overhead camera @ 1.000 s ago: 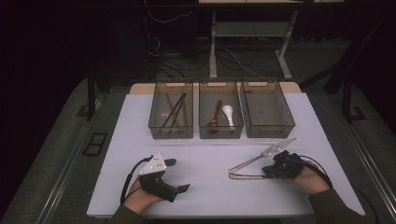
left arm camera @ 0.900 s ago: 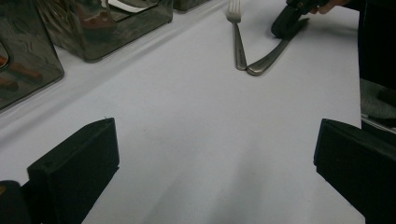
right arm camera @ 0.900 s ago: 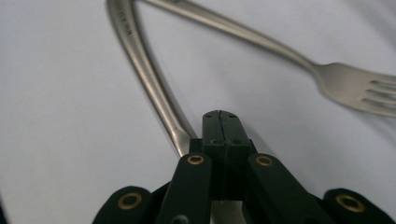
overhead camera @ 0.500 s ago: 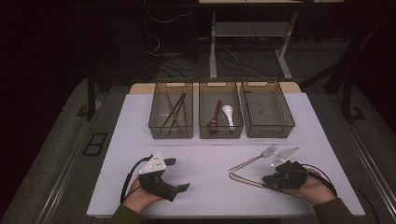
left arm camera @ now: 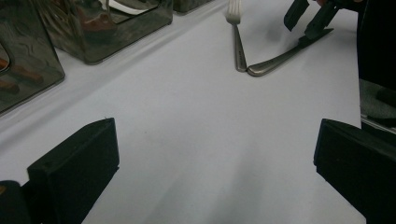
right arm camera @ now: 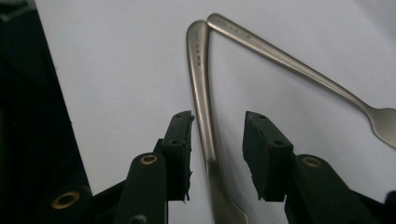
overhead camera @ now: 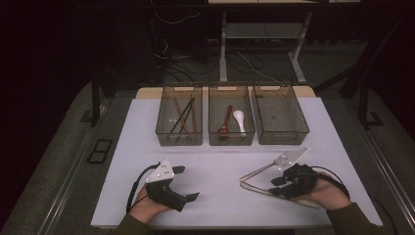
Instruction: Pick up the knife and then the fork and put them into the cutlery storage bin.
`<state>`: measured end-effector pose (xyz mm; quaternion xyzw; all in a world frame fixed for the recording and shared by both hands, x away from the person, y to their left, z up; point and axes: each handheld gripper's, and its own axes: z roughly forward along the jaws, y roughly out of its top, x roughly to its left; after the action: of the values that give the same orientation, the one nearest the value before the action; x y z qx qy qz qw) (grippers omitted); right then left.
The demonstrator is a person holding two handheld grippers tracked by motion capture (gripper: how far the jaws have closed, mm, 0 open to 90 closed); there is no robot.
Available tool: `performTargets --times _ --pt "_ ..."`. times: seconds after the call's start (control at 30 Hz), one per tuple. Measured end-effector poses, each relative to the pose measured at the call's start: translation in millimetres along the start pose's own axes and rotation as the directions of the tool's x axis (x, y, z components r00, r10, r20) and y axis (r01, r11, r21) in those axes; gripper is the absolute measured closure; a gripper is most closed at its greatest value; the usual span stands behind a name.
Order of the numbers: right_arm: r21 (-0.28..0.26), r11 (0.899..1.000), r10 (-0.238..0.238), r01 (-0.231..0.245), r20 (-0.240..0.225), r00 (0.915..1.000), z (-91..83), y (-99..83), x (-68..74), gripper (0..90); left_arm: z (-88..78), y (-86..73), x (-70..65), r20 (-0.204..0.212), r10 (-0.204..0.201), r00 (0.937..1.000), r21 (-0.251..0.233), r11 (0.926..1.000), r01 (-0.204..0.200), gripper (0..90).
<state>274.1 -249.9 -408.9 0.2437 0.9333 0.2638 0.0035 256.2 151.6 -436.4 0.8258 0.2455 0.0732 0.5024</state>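
Observation:
Two steel pieces lie in a V on the white table, handle ends touching: a fork (right arm camera: pixel 299 65) (overhead camera: pixel 257 171) and a knife (right arm camera: pixel 201 84) (overhead camera: pixel 257 188). My right gripper (right arm camera: pixel 217 140) (overhead camera: pixel 275 187) straddles the knife's handle. Its jaws have just been opening, and both pads stand clear of the metal, so the knife rests on the table between them. My left gripper (left arm camera: pixel 215 163) (overhead camera: pixel 186 183) sits near the front left with its jaws wide apart and nothing between them. It looks across at the fork (left arm camera: pixel 238 42), the knife (left arm camera: pixel 275 60) and the right gripper (left arm camera: pixel 310 18).
Three clear bins stand in a row at the back. The left bin (overhead camera: pixel 161 129) holds chopsticks, the middle bin (overhead camera: pixel 213 139) a dark red spoon and a white spoon, and the right bin (overhead camera: pixel 303 129) shows nothing inside. The table's front edge (overhead camera: pixel 235 226) is close behind both hands.
My right hand has shifted slightly toward the front edge and its jaws have parted around the knife handle. The cutlery and the left hand have stayed put.

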Motion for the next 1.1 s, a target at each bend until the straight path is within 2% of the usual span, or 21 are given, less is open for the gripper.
performTargets --times 0.07,0.17,0.23,0.4,0.63,0.77,0.83,0.97,1.1 --pt "0.040 0.999 -0.031 0.031 0.015 0.9994 3.4 5.7 1.3 64.1 -0.1 0.1 -0.1 0.000 -0.004 1.0000 -0.006 1.0000 0.004 0.0" --pt "0.120 0.989 -0.088 0.085 0.020 0.9960 9.5 16.7 5.0 65.9 0.0 -0.1 0.0 0.003 0.001 1.0000 -0.001 1.0000 -0.001 0.0" --pt "0.175 0.978 -0.114 0.110 0.016 0.9933 14.1 22.0 7.1 67.5 0.2 -0.4 0.2 0.003 -0.005 1.0000 -0.001 1.0000 0.005 0.0" --pt "0.278 0.952 -0.139 0.131 0.011 0.9902 24.8 26.8 8.0 69.9 1.0 -0.2 0.5 0.004 0.001 1.0000 0.004 1.0000 -0.001 0.0" --pt "0.343 0.925 -0.179 0.162 0.018 0.9837 30.7 31.5 10.1 74.1 2.4 -0.4 -0.1 0.010 0.001 0.9999 0.007 1.0000 -0.001 0.0" --pt "0.384 0.901 -0.230 0.203 0.026 0.9728 34.1 36.4 13.7 76.0 3.0 -0.7 0.2 0.012 0.005 0.9999 0.012 0.9999 -0.005 0.0" --pt "0.396 0.893 -0.241 0.212 0.023 0.9703 34.9 37.8 15.1 78.3 3.3 -0.7 0.1 0.012 0.007 0.9999 0.015 0.9999 -0.007 0.0" --pt "0.405 0.890 -0.244 0.211 0.031 0.9694 35.5 38.8 16.7 78.8 3.1 -0.7 -0.7 0.014 0.010 0.9999 0.016 0.9998 -0.010 0.0" --pt "0.403 0.891 -0.243 0.208 0.035 0.9694 35.3 38.5 17.1 79.0 3.3 -0.7 -0.4 0.014 0.011 0.9998 0.017 0.9998 -0.012 0.0"
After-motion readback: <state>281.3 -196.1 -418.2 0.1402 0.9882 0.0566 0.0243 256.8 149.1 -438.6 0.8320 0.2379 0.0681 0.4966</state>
